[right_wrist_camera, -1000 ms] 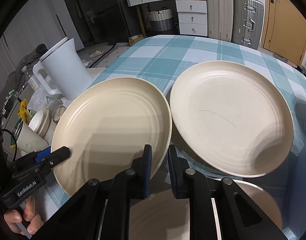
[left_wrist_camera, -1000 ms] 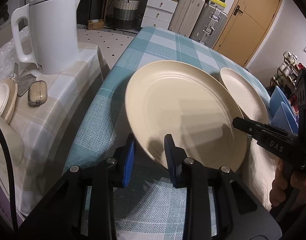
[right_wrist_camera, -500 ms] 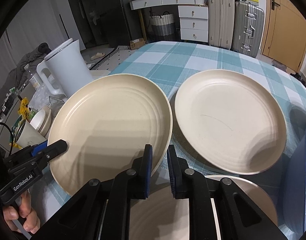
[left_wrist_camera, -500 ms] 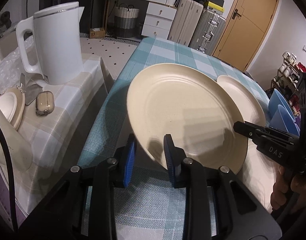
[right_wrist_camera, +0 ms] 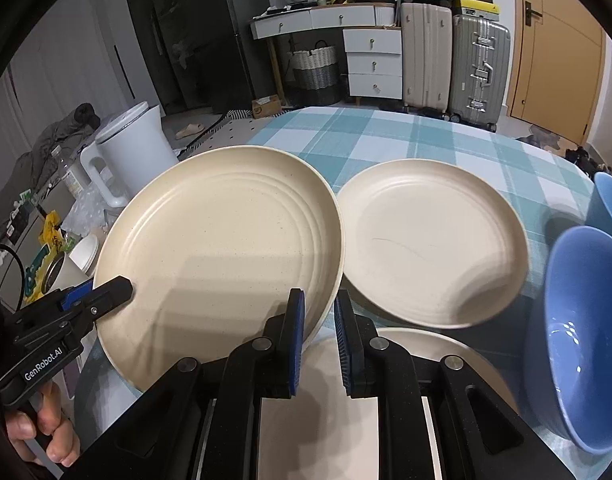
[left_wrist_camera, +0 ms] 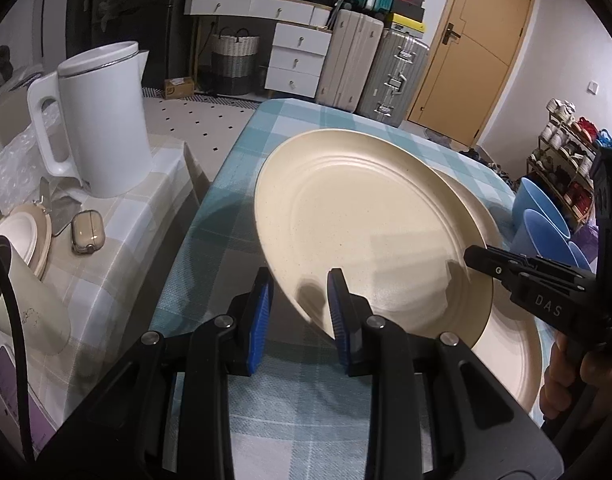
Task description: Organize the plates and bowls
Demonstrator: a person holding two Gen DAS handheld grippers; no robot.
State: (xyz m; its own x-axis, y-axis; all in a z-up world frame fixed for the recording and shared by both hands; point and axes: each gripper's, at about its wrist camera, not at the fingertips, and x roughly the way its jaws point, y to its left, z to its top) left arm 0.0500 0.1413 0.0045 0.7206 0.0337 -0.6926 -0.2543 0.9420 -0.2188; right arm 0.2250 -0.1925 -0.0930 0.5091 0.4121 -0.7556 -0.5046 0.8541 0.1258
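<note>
A cream plate (left_wrist_camera: 370, 232) (right_wrist_camera: 226, 248) is held tilted in the air above the checked tablecloth. My left gripper (left_wrist_camera: 300, 304) is shut on its near rim, also seen in the right wrist view (right_wrist_camera: 102, 296). My right gripper (right_wrist_camera: 319, 320) is shut on the opposite rim, also seen in the left wrist view (left_wrist_camera: 478, 258). A second cream plate (right_wrist_camera: 430, 240) lies flat on the table beyond. A third cream plate (right_wrist_camera: 434, 356) (left_wrist_camera: 514, 360) lies under my right gripper. Blue bowls (right_wrist_camera: 586, 336) (left_wrist_camera: 542, 216) stand at the right.
A white kettle (left_wrist_camera: 102, 120) (right_wrist_camera: 126, 156) stands on a side table (left_wrist_camera: 118, 236) left of the teal checked table (right_wrist_camera: 386, 136). Small dishes, an earbud case (left_wrist_camera: 86, 232) and a cup (left_wrist_camera: 30, 312) lie there too. Suitcases and drawers stand at the far wall.
The held plate has risen and moved right, toward the plate under my right gripper. Both grippers stay shut on it. The blue bowls have come into the right wrist view.
</note>
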